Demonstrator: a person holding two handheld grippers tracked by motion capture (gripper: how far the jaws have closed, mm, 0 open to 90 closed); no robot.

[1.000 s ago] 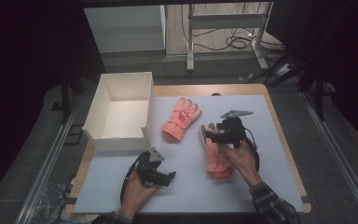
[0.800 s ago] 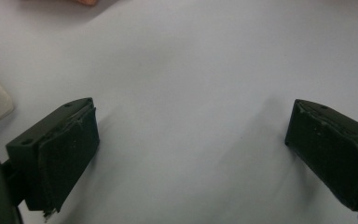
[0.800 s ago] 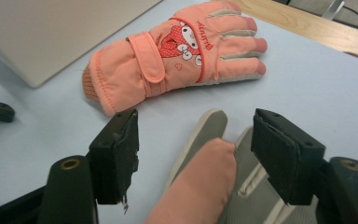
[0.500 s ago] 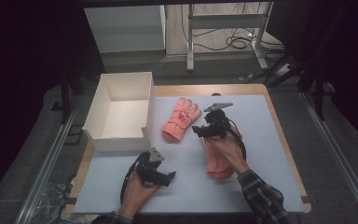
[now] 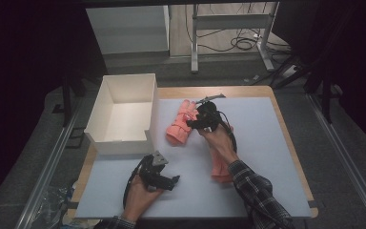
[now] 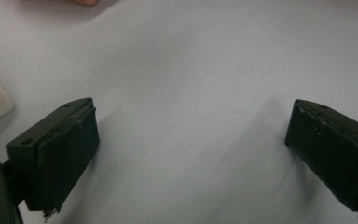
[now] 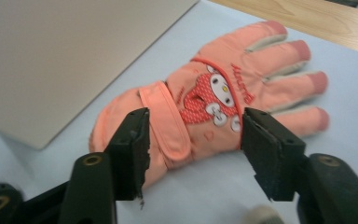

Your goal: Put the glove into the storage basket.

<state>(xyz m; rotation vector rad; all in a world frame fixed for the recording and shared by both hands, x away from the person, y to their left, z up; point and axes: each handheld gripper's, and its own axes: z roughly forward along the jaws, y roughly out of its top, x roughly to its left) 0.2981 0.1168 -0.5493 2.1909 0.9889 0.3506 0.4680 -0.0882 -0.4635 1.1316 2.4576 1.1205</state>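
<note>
A pink glove [image 5: 178, 126] with a cartoon face lies flat on the pale mat beside the white box. My right gripper [image 5: 191, 123] hangs over it. In the right gripper view the glove [image 7: 214, 93] lies between the jaws of that gripper [image 7: 193, 154], cuff by one pad, palm by the other. The jaws have just been closing around it, and I see no squeeze on the fabric. A second pink glove [image 5: 219, 164] lies nearer, partly under the right forearm. My left gripper [image 5: 170, 180] rests open near the front of the mat, and its view [image 6: 191, 154] has bare mat between the jaws.
The open white box [image 5: 124, 78] stands at the mat's far left, its wall [image 7: 51, 56] close behind the glove. The pale mat [image 5: 262, 129] covers a wooden table [image 7: 307, 14]. Cables and a metal frame lie on the floor beyond.
The right hand has carried its gripper left and away from the near glove to the far glove, and its jaws now straddle that glove. The left gripper has stayed put.
</note>
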